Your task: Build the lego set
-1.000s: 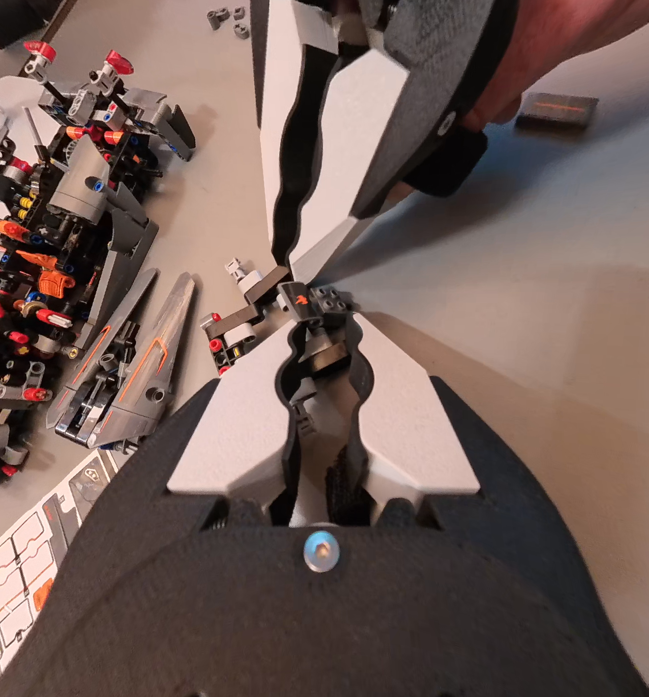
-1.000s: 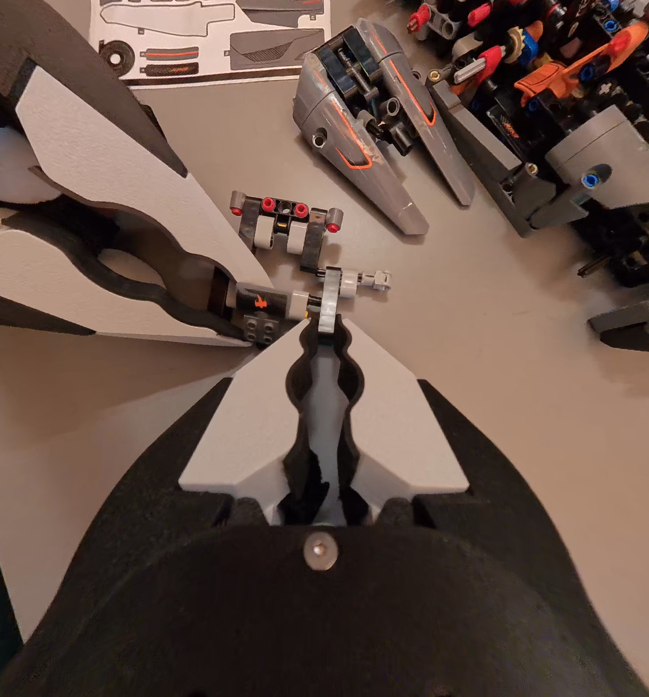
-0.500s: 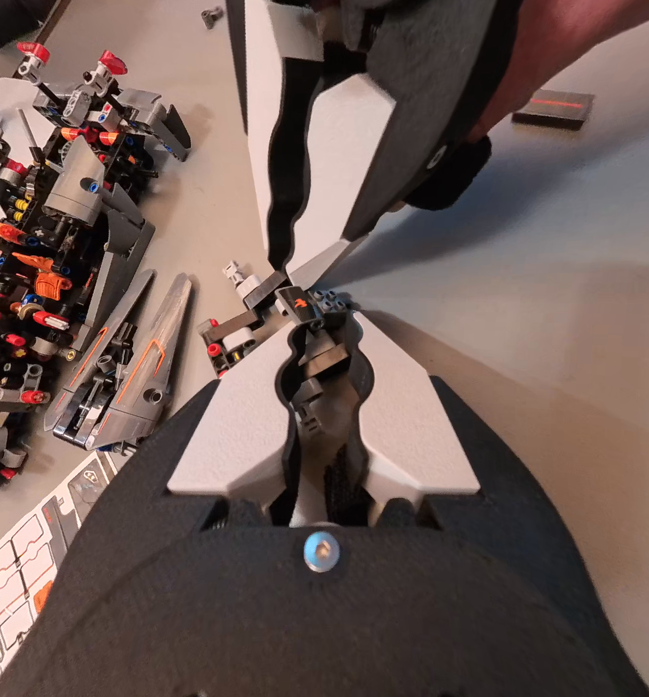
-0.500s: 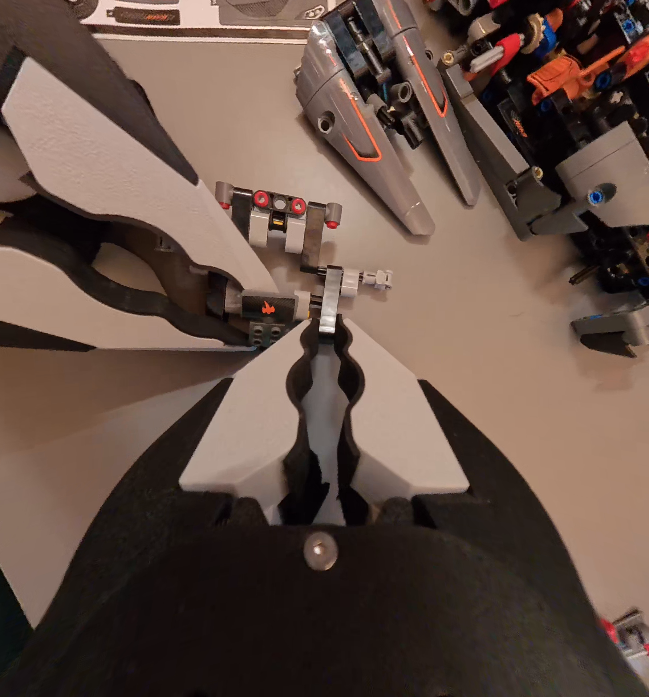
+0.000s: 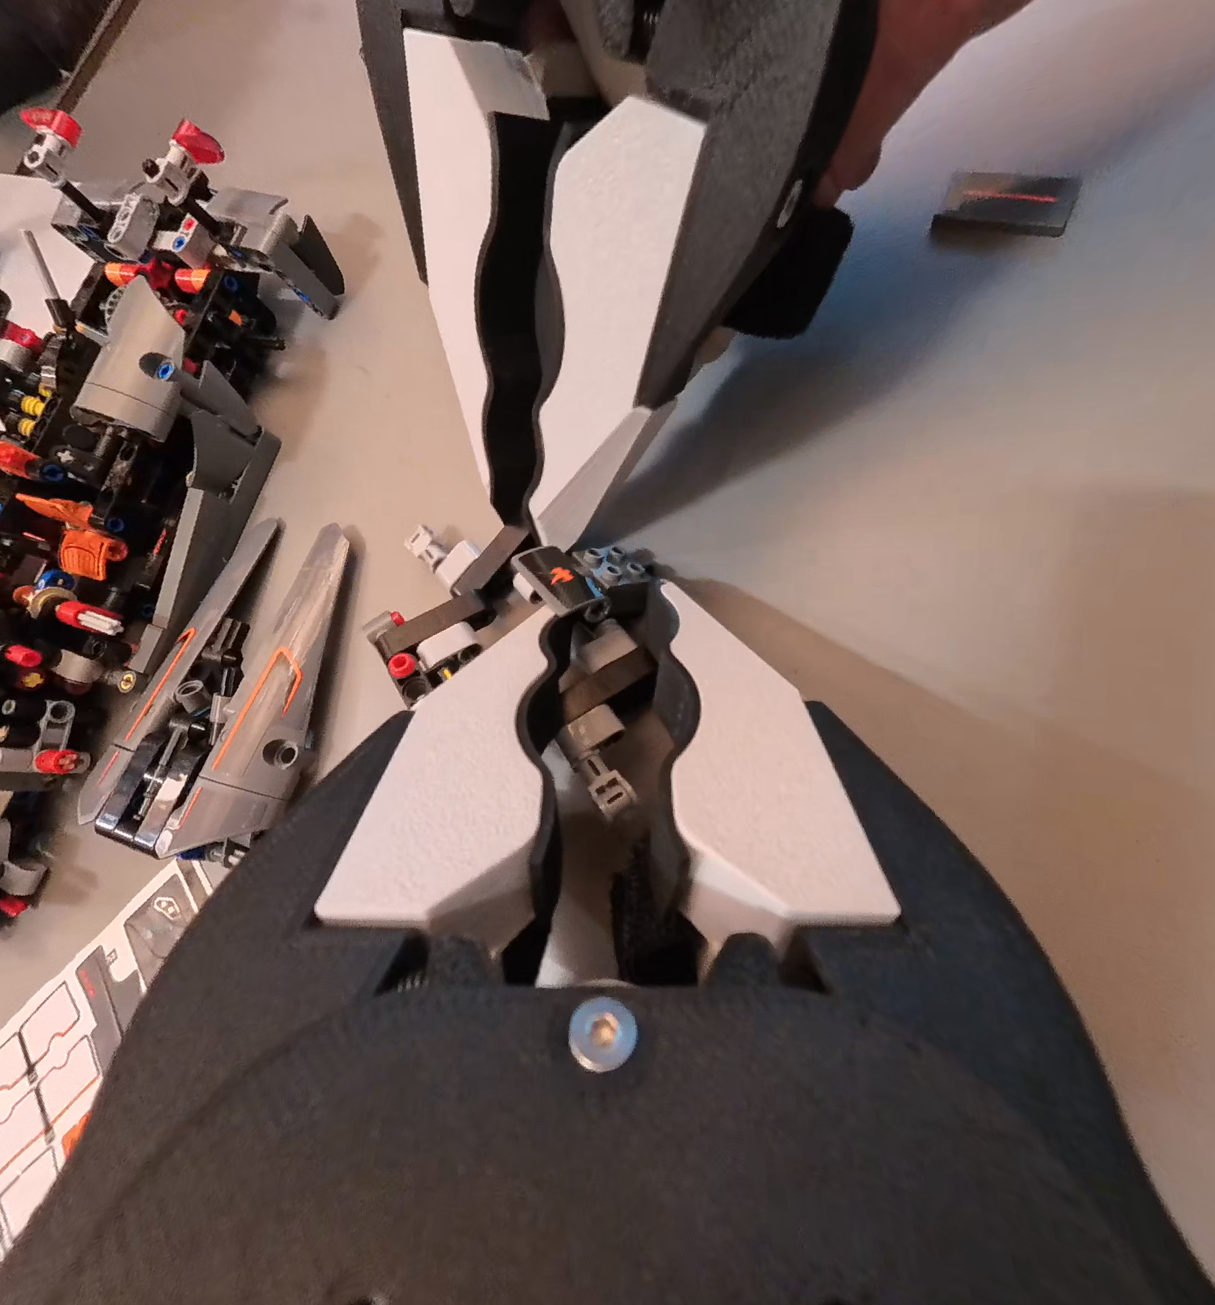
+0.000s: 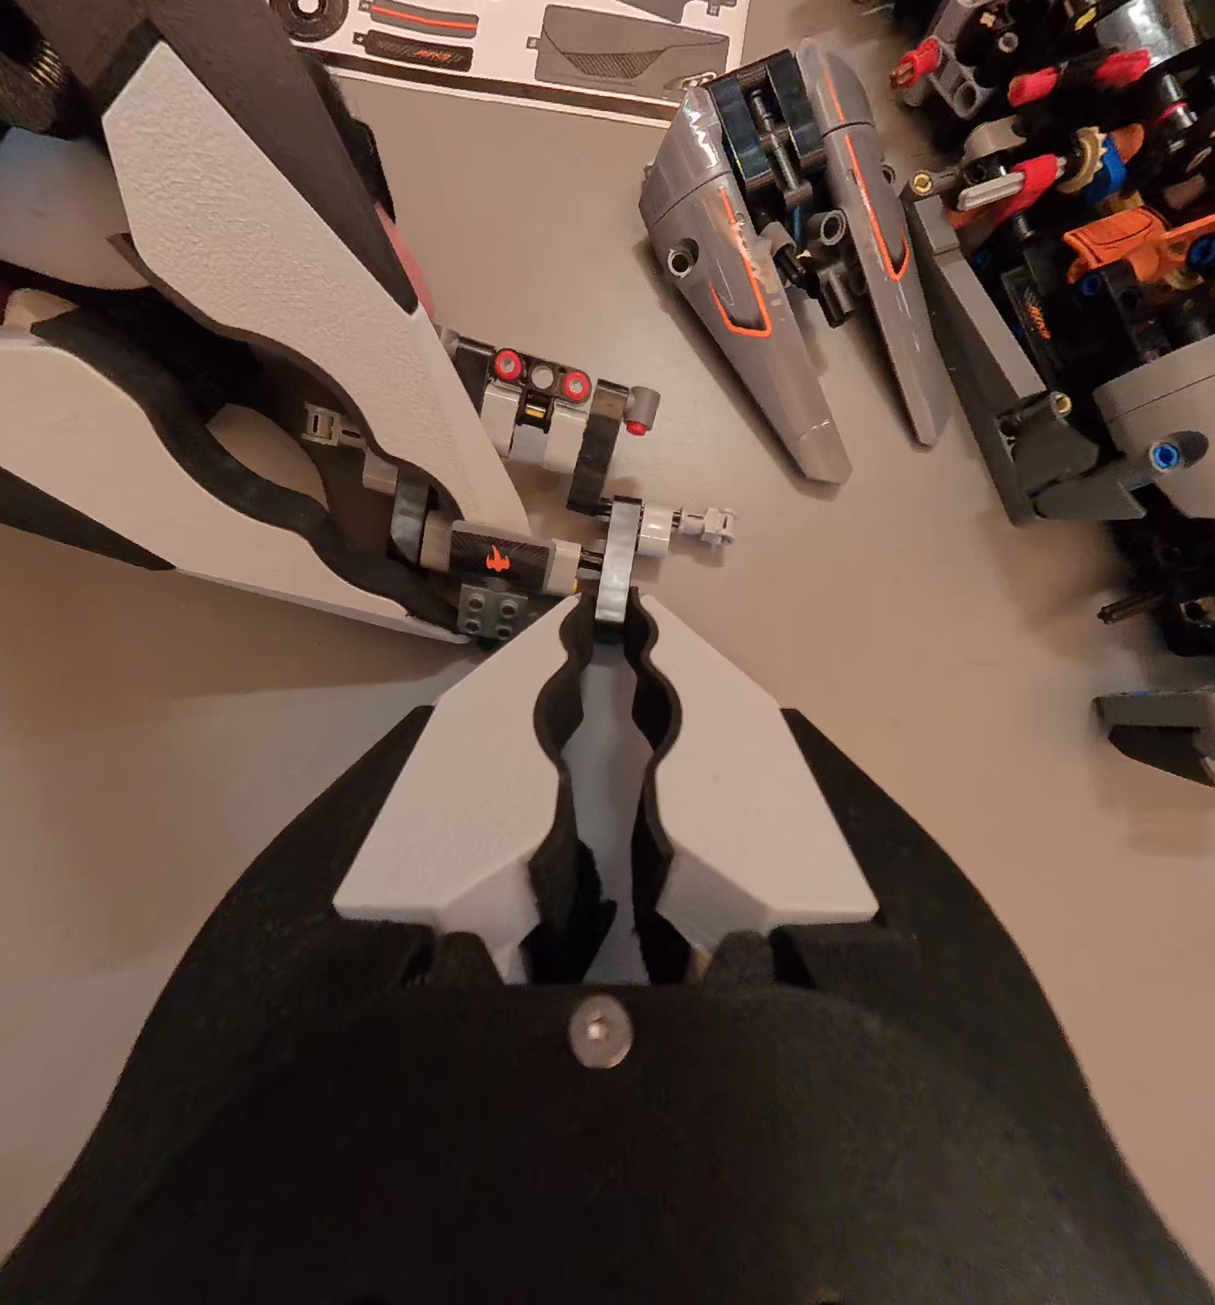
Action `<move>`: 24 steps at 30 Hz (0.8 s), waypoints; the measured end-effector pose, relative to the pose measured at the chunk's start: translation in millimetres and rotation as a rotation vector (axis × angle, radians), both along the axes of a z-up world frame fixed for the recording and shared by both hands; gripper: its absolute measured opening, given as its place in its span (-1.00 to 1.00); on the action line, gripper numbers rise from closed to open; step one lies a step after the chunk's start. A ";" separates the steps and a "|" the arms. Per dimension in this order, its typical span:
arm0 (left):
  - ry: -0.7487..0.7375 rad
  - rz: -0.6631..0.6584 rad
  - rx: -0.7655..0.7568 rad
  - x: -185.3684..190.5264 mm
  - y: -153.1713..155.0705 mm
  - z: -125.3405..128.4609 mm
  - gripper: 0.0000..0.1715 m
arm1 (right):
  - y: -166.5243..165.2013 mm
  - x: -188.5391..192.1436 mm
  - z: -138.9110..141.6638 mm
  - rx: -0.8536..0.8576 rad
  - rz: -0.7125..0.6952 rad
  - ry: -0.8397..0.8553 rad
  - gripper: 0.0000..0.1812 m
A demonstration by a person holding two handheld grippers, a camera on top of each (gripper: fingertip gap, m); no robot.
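Gripping the small sub-assembly from both ends, just above the table.

Its axle ran between the two tools; since a second earlier it had slid deeper into the left gripper, clenched on the grey end, while the right gripper pinched its black beam. Likely seating a pin. Beyond lay grey panels and the main model.

Left gripper and right gripper tip-to-tip, jaws clamped.
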State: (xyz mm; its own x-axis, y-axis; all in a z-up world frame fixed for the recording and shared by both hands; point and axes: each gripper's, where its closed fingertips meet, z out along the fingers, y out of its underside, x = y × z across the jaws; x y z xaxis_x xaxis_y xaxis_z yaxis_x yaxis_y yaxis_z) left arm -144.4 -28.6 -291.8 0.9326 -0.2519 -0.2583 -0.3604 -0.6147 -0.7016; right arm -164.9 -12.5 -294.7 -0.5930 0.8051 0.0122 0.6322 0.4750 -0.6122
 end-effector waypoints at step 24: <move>-0.011 -0.004 -0.006 0.6 -0.1 -0.5 -0.76 | -1.5 1.5 0.3 -0.017 -0.084 0.025 -0.94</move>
State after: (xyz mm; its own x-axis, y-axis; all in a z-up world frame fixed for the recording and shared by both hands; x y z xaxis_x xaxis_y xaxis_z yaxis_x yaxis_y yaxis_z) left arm -143.8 -28.7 -292.3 0.9344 -0.2568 -0.2469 -0.3552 -0.6178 -0.7016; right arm -163.4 -14.0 -294.4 -0.5228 0.8524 0.0119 0.6538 0.4099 -0.6360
